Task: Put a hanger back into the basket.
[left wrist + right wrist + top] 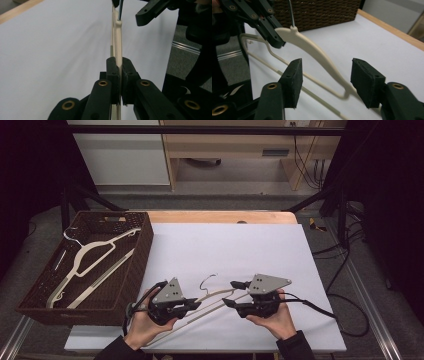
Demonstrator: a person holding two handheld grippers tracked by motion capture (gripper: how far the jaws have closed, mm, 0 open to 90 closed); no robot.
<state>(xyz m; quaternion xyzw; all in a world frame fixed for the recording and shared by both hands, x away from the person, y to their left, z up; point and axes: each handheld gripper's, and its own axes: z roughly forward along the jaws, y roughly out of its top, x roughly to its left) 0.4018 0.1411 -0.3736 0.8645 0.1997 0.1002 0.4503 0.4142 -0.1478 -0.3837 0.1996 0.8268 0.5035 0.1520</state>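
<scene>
A cream plastic hanger (212,299) with a wire hook lies on the white sheet (240,245) near the front edge. In the left gripper view my left gripper (119,67) is shut on the hanger (117,40), its pads pressed on one shoulder arm. In the high view the left gripper (196,304) sits left of the hook. My right gripper (229,293) stands open on the other side. In the right gripper view its jaws (329,75) are spread wide, with the hanger's other arm (312,47) passing between them untouched. The left gripper (274,37) clamps near the hook there.
A dark wicker basket (142,250) stands at the left of the table with another cream hanger (90,255) lying inside. The basket's wall (317,12) rises behind the hanger. A wooden table edge (220,216) runs along the back. Cables trail off to the right.
</scene>
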